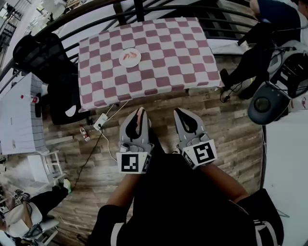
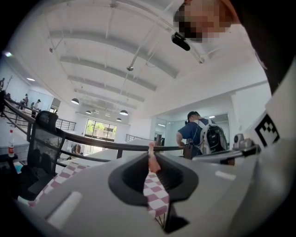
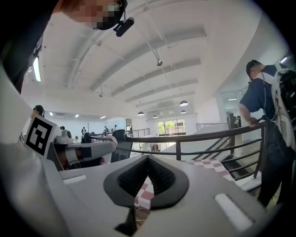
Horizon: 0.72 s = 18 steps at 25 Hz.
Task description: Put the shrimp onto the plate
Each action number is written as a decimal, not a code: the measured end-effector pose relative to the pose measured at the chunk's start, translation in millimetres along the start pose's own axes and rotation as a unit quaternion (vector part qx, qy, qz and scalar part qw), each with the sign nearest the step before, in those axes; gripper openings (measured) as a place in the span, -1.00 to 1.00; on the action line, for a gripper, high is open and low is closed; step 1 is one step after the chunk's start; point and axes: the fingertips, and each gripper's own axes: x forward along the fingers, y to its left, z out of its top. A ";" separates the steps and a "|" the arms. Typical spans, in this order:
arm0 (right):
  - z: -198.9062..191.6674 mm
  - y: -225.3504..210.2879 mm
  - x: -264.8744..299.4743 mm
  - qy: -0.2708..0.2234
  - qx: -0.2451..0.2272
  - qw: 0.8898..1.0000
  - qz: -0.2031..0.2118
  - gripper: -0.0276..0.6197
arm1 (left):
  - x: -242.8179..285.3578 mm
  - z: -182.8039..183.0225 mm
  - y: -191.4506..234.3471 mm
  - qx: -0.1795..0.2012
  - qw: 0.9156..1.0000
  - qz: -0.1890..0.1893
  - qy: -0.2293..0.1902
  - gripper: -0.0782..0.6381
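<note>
A white plate [image 1: 136,62] lies on the pink-checked tablecloth [image 1: 159,53], with an orange shrimp [image 1: 127,56] on it. Both grippers hang over the wooden floor, short of the table's near edge. My left gripper [image 1: 140,111] is shut on a second pinkish shrimp [image 1: 140,119]. In the left gripper view that shrimp [image 2: 152,161] sticks up between the nearly closed jaws. My right gripper [image 1: 179,111] sits beside it with its jaws together and nothing between them. Its fingertips [image 3: 152,163] meet in the right gripper view.
A black chair [image 1: 36,53] stands left of the table, and a dark railing [image 1: 96,12] runs behind it. A power strip [image 1: 100,122] and cables lie on the floor near the table's front left. A person [image 1: 269,24] stands at the right, by a white table [image 1: 288,158].
</note>
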 end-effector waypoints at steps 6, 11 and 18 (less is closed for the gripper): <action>15.9 7.7 73.1 0.009 -0.003 1.000 0.012 -0.93 | 30.5 -1.6 66.4 -0.004 1.000 0.010 0.023 -0.66; 28.0 16.1 130.1 0.015 -0.003 1.000 0.019 -0.93 | 53.9 -1.8 117.4 -0.009 0.999 0.019 0.030 -0.66; 22.5 22.5 196.8 0.042 -0.003 0.999 0.020 -0.93 | 81.9 -1.1 171.5 -0.020 0.999 0.031 0.022 -0.66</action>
